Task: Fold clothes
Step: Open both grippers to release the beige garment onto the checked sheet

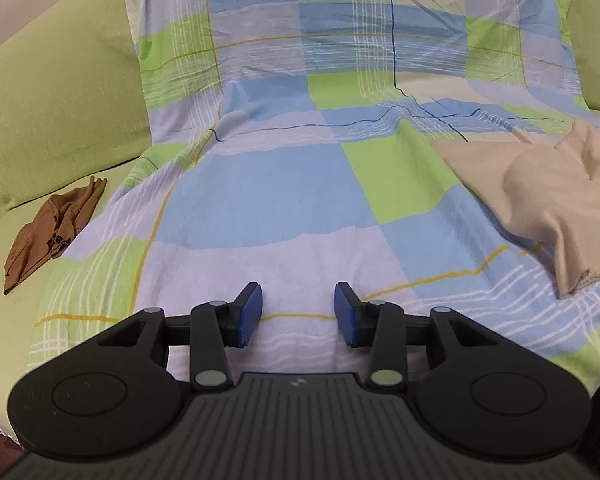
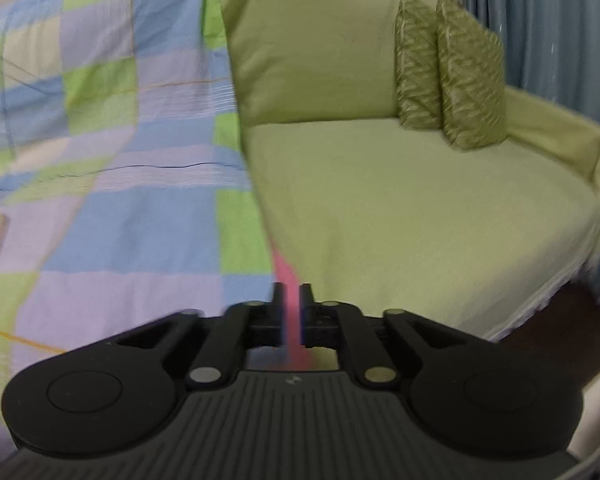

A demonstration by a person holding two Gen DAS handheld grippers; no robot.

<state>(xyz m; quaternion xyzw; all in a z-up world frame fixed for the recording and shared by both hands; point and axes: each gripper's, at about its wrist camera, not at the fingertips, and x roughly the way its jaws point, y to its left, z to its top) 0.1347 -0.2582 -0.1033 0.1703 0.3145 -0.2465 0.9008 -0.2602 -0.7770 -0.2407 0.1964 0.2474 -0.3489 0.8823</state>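
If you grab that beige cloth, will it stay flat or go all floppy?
Probably floppy: the beige cloth already lies in soft humps and folds on the checked sheet. It looks thin, so likely light, and it would droop from wherever it's pinched.

We see a beige garment (image 1: 548, 200) rumpled on the sofa's checked cover, a brown garment (image 1: 48, 232) crumpled at its left edge.

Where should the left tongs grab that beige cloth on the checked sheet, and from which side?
Take the beige cloth at its near lower corner, which hangs loose with a frayed edge. The open left tongs sit to its left, so come in from that side, low over the checked sheet. The middle is humped and bunched, harder to pinch cleanly.
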